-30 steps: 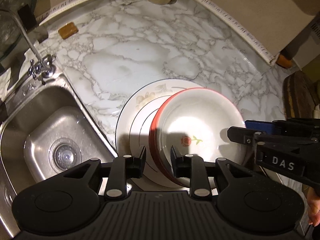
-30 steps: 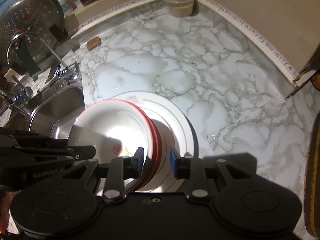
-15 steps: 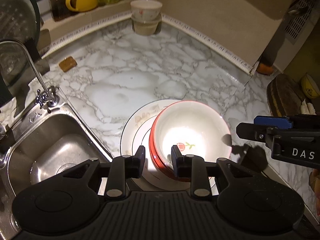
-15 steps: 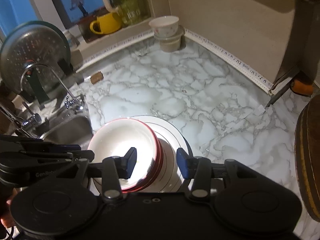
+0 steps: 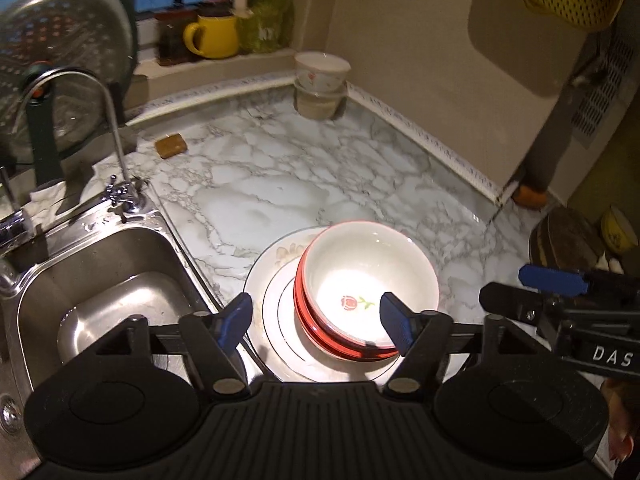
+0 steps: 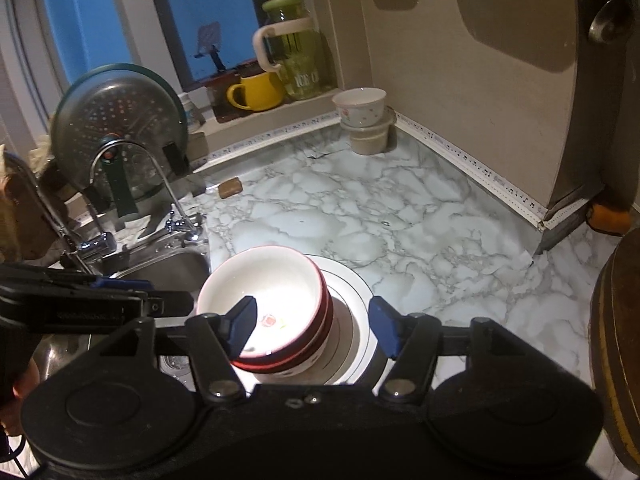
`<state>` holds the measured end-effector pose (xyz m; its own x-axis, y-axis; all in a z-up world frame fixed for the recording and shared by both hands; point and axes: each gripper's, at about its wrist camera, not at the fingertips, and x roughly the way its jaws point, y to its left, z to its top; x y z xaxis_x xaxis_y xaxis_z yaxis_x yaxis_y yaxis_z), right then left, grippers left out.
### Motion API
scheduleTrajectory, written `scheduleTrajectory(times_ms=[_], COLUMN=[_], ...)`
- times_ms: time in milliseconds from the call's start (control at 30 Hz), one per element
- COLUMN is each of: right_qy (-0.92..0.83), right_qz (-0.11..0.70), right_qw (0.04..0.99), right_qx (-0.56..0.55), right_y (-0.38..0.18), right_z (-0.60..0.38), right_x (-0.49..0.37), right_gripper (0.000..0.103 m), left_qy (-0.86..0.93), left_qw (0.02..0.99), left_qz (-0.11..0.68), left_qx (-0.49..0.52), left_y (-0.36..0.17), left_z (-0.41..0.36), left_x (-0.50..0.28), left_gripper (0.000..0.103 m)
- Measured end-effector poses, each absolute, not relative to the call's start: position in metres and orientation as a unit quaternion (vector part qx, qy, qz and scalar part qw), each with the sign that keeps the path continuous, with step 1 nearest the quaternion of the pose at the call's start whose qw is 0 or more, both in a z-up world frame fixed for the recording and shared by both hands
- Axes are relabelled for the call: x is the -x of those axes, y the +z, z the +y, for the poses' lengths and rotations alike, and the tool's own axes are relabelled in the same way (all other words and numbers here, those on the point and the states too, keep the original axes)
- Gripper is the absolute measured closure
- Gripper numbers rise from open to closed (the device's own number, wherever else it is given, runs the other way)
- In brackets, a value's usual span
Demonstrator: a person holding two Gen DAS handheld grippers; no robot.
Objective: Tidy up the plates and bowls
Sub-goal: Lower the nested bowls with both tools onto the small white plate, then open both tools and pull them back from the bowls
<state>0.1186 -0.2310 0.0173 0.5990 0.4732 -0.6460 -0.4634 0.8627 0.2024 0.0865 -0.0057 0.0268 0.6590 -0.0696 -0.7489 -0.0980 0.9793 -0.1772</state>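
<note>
The red-rimmed bowl (image 5: 366, 294), white inside with a small rose printed at the bottom, sat nested on a second red bowl on a white plate (image 5: 272, 300), on the marble counter (image 5: 280, 184) just beside the steel sink (image 5: 100, 280). My left gripper (image 5: 316, 316) hung above the stack with its jaws opening, blue pads clear of the rim on both sides and pressing nothing. My right gripper (image 6: 312, 320) was opening too, the bowl's near edge showing between its fingers untouched. Two more bowls (image 5: 321, 84) stood stacked in the far corner.
</note>
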Motion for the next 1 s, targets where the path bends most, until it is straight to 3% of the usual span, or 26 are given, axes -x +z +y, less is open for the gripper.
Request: scheduleTrajectory(times_ms=[133,533,733,1000], right_qy=[0.274,0.287,0.273,0.249], right_qz=[0.351,0.322,0.305,0.296], right_qw=[0.895,0.902,0.912,0.921], right_qx=[-0.003,-0.023,-0.021,-0.039], right_y=[0.016,0.01,0.006,0.002], right_z=[-0.236,-0.255,-0.261,-0.268], right_x=[-0.11,-0.086,-0.075,-0.054], right_gripper=[0.034,0.002,0.001,0.0], left_qy=[0.027,0.045,0.046,0.057], left_qw=[0.91,0.928,0.933,0.935], left_qz=[0.402,0.36,0.35,0.341], left_qx=[0.094,0.079,0.075,0.079], left_y=[0.029,0.03,0.03,0.032], left_z=[-0.016,-0.043,-0.052,-0.058], left_x=[-0.074,-0.044,-0.032,-0.014], left_gripper=[0.032,0.018,0.005,0.005])
